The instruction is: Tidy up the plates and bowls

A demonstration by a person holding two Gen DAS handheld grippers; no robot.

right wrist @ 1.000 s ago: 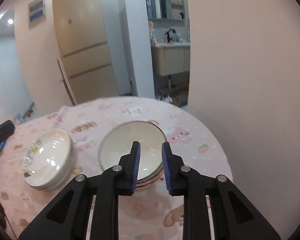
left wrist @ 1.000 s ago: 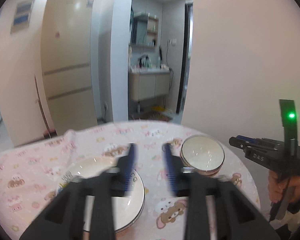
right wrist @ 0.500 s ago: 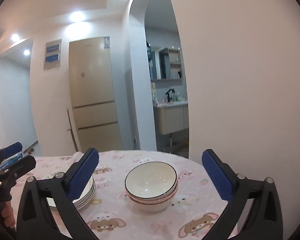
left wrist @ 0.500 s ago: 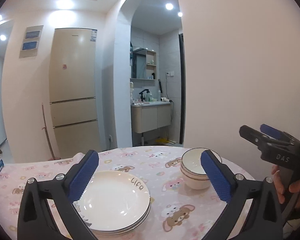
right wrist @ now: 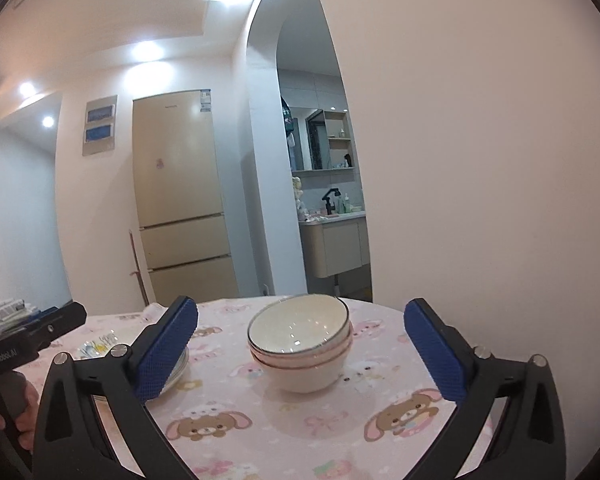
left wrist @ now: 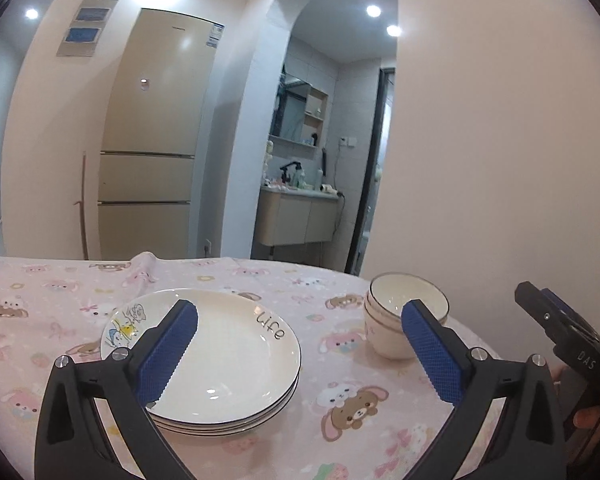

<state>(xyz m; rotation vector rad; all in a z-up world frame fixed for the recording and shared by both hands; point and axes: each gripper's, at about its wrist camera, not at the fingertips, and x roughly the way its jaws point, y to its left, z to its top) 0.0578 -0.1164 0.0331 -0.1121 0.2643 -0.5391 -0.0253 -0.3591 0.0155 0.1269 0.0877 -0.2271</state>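
A stack of white plates with "Life" lettering sits on the pink cartoon tablecloth; part of it shows in the right wrist view. A stack of white bowls stands to its right and also shows in the left wrist view. My left gripper is open and empty, held low in front of the plates. My right gripper is open and empty, held in front of the bowls, which lie between its fingers in view.
The round table's right edge lies close to a plain wall. A fridge and a washroom vanity stand beyond the table. Each gripper shows at the side of the other's view.
Both grippers opened wide from nearly shut a second ago. Both cameras lowered and levelled toward the table, from looking down on the dishes to a low side-on view.
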